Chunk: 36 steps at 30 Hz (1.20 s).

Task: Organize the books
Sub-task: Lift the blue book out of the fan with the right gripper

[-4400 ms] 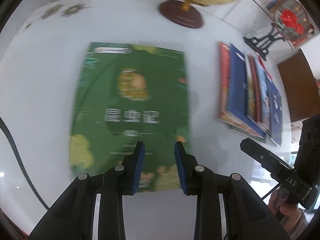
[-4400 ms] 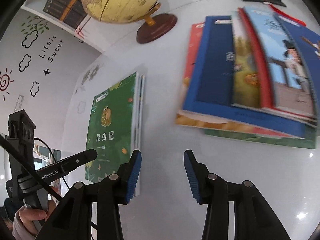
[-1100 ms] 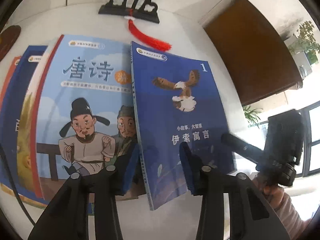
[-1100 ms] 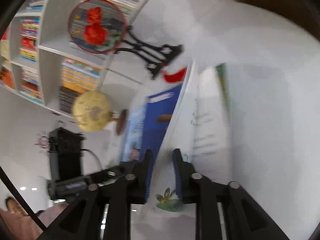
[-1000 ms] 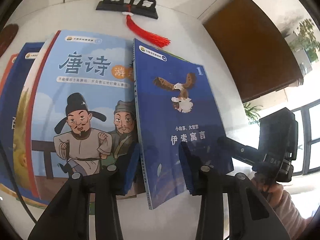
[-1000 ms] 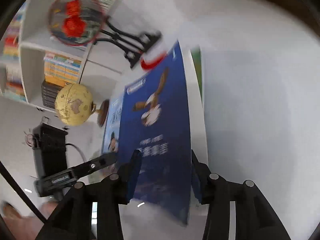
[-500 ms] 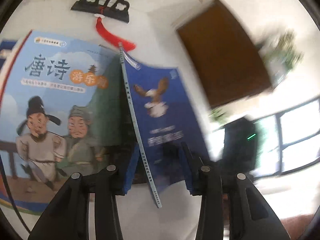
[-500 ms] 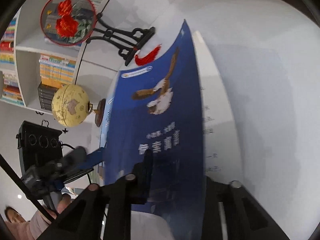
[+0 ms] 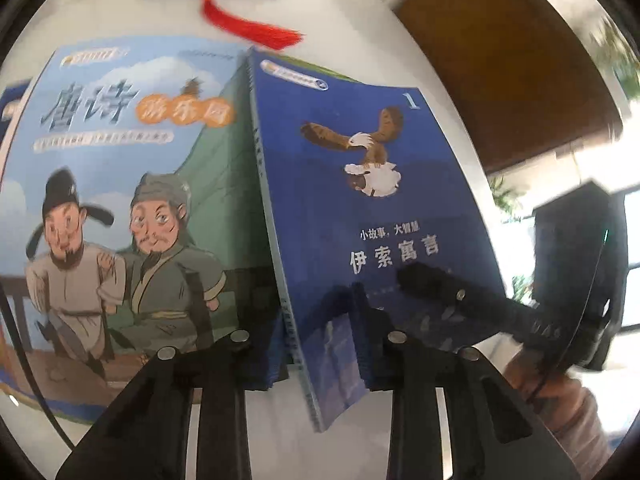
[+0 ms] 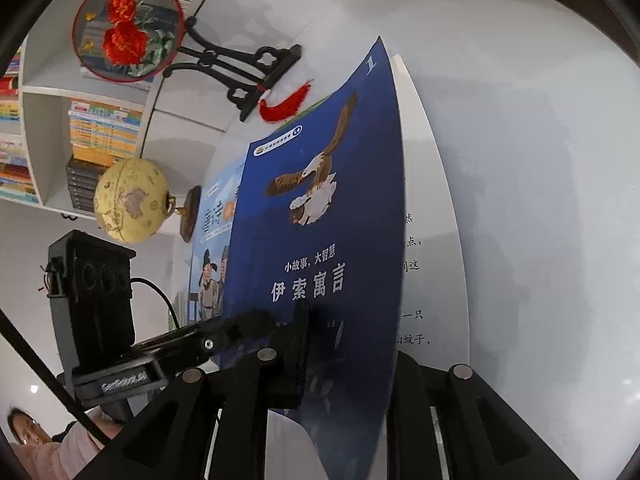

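Observation:
A dark blue book with an eagle on its cover (image 9: 372, 208) is lifted off the book pile, spine side toward me. My left gripper (image 9: 320, 344) straddles its spine edge with the jaws a book's width apart. My right gripper (image 10: 348, 356) is shut on the blue book's (image 10: 320, 240) cover, which bends away from its white pages (image 10: 428, 240). Under it lies a light blue book with two cartoon men (image 9: 120, 200), also seen in the right wrist view (image 10: 212, 248).
A black fan stand with a red tassel (image 9: 248, 32) sits behind the books; the round red-flower fan (image 10: 128, 30) stands on it. A yellow globe (image 10: 132, 200) and a white bookshelf (image 10: 44, 140) are at the left. A brown cabinet (image 9: 500, 60) is beyond the table.
The right gripper closed on the blue book's cover and raised it. The left gripper moved in around the book's spine edge. The book tilted up off the pile.

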Tool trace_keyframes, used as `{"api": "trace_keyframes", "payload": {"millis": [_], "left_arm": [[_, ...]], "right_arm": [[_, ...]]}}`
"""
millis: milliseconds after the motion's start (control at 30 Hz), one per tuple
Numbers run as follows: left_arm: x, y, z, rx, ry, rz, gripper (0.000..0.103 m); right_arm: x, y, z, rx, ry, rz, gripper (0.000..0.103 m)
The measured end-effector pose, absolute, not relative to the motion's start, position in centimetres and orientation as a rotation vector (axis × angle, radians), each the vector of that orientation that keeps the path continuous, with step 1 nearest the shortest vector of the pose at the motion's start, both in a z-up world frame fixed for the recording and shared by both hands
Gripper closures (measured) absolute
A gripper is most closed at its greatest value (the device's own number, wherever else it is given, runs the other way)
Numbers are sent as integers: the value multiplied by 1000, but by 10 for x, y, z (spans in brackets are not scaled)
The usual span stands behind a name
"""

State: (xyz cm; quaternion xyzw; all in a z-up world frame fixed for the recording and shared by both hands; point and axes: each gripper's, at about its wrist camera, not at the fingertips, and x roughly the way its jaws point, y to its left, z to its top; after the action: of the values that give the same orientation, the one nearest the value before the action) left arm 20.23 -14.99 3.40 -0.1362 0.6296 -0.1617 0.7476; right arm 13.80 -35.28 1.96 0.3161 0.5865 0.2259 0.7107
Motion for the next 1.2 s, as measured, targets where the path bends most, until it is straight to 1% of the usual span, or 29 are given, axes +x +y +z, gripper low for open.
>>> {"api": "trace_keyframes", "payload": {"millis": [100, 233, 267, 333, 367, 400, 533, 600, 667, 900, 967, 1200], "left_arm": [[201, -155, 32, -319, 1373, -364, 81], [199, -161, 32, -432, 1377, -444, 83], [200, -165, 32, -440, 1379, -454, 83], [200, -180, 34, -334, 1367, -439, 83], [200, -185, 33, -283, 1363, -421, 84], [199, -185, 35, -256, 1348, -406, 88], [191, -177, 44, -282, 1295, -408, 89], [188, -169, 43, -297, 1289, -405, 89], [184, -155, 43, -281, 1290, -399, 89], [181, -141, 47, -331, 1313, -388, 89], [185, -154, 42, -346, 1325, -386, 90], [187, -149, 44, -328, 1332, -380, 89]], "right_arm": [[138, -354, 25, 659, 1336, 461, 86], [133, -357, 26, 657, 1313, 440, 85], [130, -354, 26, 635, 1292, 448, 89], [126, -347, 29, 582, 1269, 468, 90], [125, -345, 28, 598, 1270, 488, 91], [124, -344, 30, 605, 1260, 487, 91], [124, -343, 36, 572, 1247, 471, 92], [125, -349, 39, 594, 1251, 474, 90], [127, -358, 38, 594, 1286, 435, 79], [121, -379, 31, 620, 1307, 362, 78], [118, -383, 32, 622, 1300, 335, 78], [119, -384, 32, 625, 1289, 310, 78]]}}
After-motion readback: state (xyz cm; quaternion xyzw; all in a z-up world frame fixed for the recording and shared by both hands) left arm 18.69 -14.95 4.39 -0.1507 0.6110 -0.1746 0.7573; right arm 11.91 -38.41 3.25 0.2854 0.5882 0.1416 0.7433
